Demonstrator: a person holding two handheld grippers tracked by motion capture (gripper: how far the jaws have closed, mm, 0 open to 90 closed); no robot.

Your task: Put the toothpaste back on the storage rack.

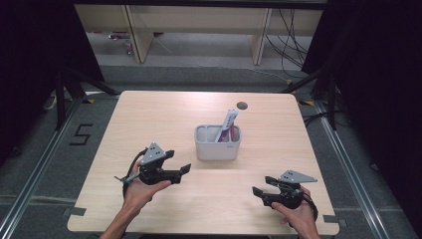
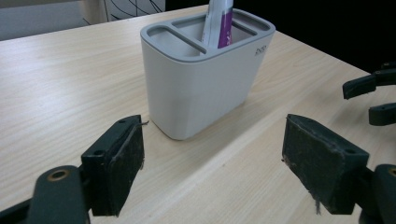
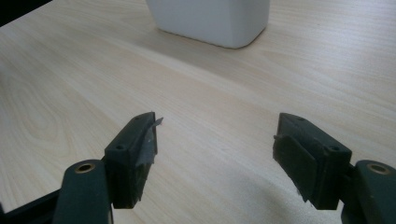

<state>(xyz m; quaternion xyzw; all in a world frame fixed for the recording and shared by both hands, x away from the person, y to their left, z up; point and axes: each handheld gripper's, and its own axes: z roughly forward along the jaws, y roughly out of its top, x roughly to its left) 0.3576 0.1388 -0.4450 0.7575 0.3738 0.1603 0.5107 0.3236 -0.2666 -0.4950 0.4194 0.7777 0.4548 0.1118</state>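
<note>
This is a lab or recording studio, not a home. A single pale wooden table [image 1: 149, 124] stands on grey carpet [image 1: 45, 164] between black curtains [image 1: 378, 74], with metal rails [image 1: 30, 179] running along the floor on both sides. A number five [image 1: 81, 134] is taped on the floor, loose cables [image 1: 291, 40] hang at the back, and bare wooden furniture legs [image 1: 139, 35] stand behind

Matt plastic holder [image 2: 196, 88], pale wood-grain table [image 2: 70, 84]
</note>
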